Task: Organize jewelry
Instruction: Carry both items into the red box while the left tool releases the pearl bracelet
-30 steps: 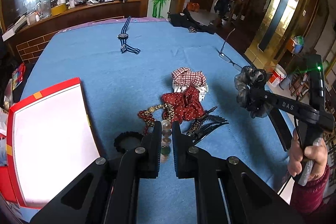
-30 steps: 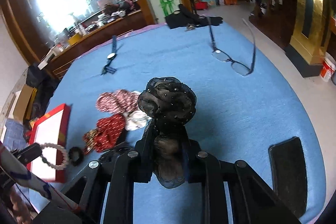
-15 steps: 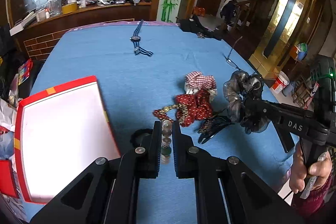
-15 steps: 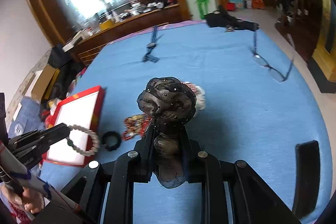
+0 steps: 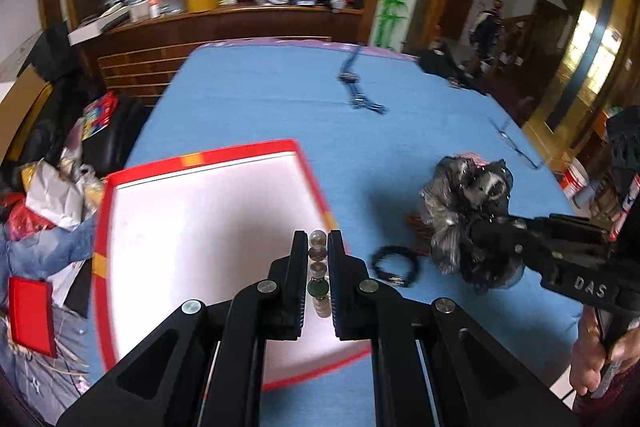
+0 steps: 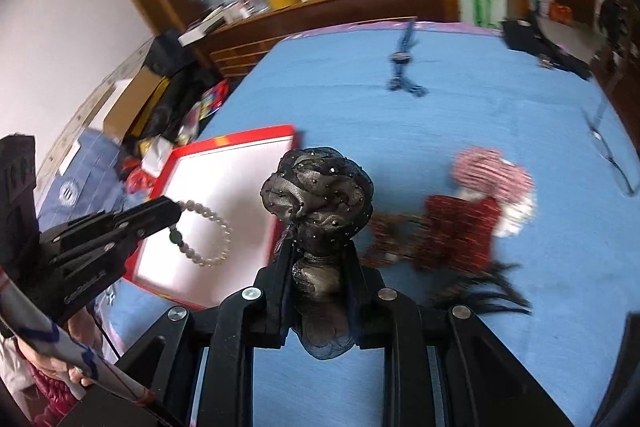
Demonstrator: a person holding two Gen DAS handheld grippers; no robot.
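Note:
My left gripper (image 5: 318,241) is shut on a pale bead bracelet (image 5: 318,267) with one green bead, held over the right part of a red-rimmed white tray (image 5: 192,211). In the right wrist view the left gripper (image 6: 176,205) dangles the bracelet (image 6: 208,235) above the tray (image 6: 224,187). My right gripper (image 6: 318,247) is shut on a black-grey lace scrunchie (image 6: 318,195), held above the blue table just right of the tray; it also shows in the left wrist view (image 5: 468,211).
On the blue tablecloth (image 6: 460,115) lie a black hair tie (image 5: 394,265), a dark red scrunchie (image 6: 460,231), a checked scrunchie (image 6: 492,171), black hair clips (image 6: 480,293), a blue striped strap (image 6: 404,67), glasses (image 6: 608,151) and a dark phone at the right edge.
Both grippers have swung left toward the tray. The bracelet now hangs over the tray's white inside, and the scrunchie has come close to the tray's right rim.

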